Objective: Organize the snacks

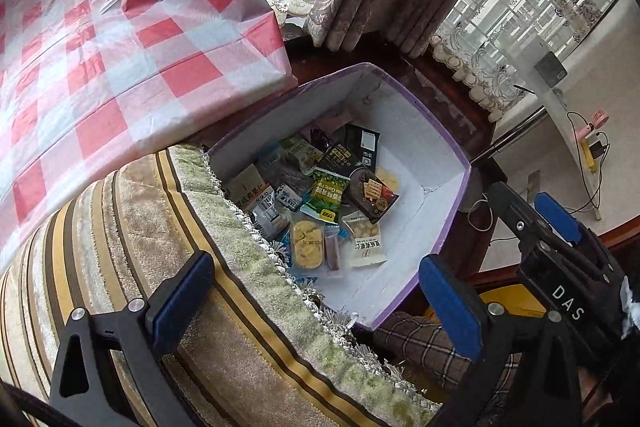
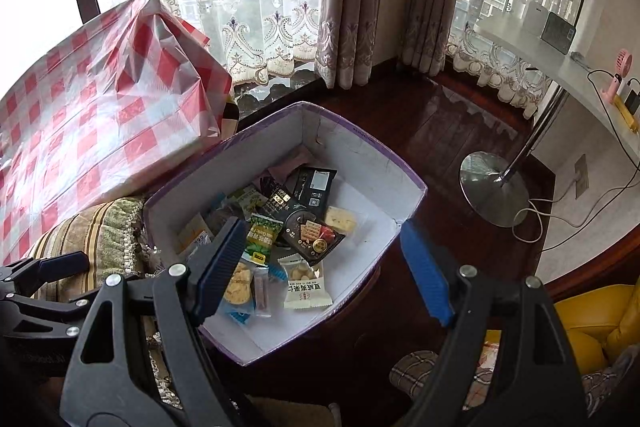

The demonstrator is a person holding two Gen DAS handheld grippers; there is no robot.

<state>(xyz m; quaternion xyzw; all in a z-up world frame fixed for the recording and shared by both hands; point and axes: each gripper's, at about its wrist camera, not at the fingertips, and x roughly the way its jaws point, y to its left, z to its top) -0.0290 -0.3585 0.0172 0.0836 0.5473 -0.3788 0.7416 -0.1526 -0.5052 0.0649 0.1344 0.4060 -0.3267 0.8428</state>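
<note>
Hovering spread and empty, the right claw (image 2: 320, 267) and left claw (image 1: 316, 299) frame the purple-rimmed box (image 2: 404, 163) at 12 o'clock, snack packets (image 2: 296, 227) heaped inside; sorting appears underway, the next move likely a descent onto one packet.

Snack packets (image 2: 280, 243) lie heaped in an open box (image 2: 372, 155). A cushion (image 2: 100, 235) touches the box at nine o'clock; a lamp base (image 2: 492, 187) stands on the floor (image 2: 440, 131) at two o'clock.

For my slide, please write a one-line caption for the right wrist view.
Open right gripper hovers above a purple-rimmed box of mixed snack packets on dark wood floor.
</note>
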